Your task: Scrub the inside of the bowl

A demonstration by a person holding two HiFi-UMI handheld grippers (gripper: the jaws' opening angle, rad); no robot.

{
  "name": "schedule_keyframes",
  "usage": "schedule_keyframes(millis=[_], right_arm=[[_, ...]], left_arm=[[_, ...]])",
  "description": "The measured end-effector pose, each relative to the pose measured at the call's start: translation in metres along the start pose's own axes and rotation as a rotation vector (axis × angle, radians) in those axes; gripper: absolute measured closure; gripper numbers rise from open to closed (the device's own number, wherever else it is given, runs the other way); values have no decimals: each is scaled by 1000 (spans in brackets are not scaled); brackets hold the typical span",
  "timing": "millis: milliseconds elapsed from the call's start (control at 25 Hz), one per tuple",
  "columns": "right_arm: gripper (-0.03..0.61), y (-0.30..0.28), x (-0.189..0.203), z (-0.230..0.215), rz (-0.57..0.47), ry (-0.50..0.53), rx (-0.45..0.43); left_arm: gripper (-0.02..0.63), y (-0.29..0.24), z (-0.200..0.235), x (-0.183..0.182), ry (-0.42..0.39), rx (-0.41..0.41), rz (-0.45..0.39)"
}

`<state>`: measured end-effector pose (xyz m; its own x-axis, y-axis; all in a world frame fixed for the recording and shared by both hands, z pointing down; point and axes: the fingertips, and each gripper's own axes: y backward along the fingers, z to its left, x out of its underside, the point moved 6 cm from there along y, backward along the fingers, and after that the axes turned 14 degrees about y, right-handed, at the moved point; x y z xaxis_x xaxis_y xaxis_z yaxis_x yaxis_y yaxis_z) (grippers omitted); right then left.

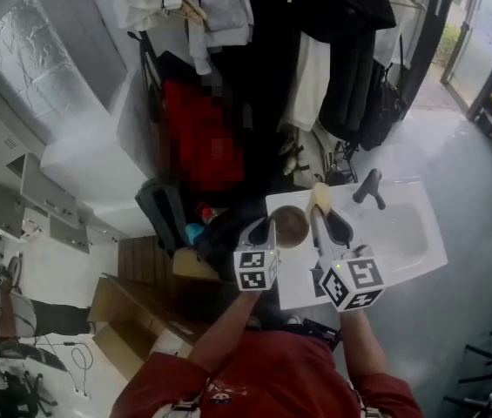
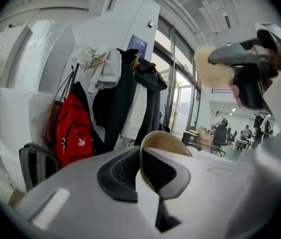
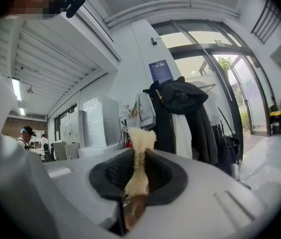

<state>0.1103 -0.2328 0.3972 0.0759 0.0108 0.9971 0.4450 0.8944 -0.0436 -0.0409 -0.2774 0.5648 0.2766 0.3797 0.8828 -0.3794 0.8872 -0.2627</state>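
Note:
In the head view my left gripper [image 1: 271,227] holds a brown bowl [image 1: 292,225] by its rim, raised over the left end of the white sink [image 1: 407,233]. The left gripper view shows the bowl's tan rim [image 2: 164,140] pinched between the dark pads [image 2: 123,172]. My right gripper [image 1: 316,213] is shut on a beige fibrous scrubber [image 1: 320,196], just right of the bowl and above it. In the right gripper view the scrubber [image 3: 139,158] stands upright between the jaws. The left gripper view catches the right gripper [image 2: 249,71] and the scrubber [image 2: 210,67] at upper right.
A black faucet [image 1: 369,186] stands at the sink's back edge. Behind it hang dark coats [image 1: 333,50] and a red bag [image 1: 195,133] on a rack. A black backpack [image 1: 163,212] and cardboard boxes [image 1: 132,320] sit on the floor at left.

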Motion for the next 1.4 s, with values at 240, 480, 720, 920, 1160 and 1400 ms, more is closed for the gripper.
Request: schedule_keyframes(millis=[240, 480, 720, 920, 1160, 1400], right_arm=[[529, 3, 8, -4, 21, 8, 16], [529, 6, 14, -5, 43, -17, 17], [529, 8, 17, -5, 48, -24, 13], [529, 10, 20, -4, 50, -66, -6], [529, 13, 23, -6, 59, -62, 0], [529, 15, 23, -7, 63, -59, 2]], left_arm=[[591, -6, 16, 40, 72, -48, 109], [591, -10, 28, 68, 121, -81, 192], [591, -13, 31, 93, 116, -82, 257], [591, -15, 38, 110, 109, -111, 320], [588, -16, 40, 118, 131, -119, 338], [581, -17, 40, 120, 126, -123, 358]])
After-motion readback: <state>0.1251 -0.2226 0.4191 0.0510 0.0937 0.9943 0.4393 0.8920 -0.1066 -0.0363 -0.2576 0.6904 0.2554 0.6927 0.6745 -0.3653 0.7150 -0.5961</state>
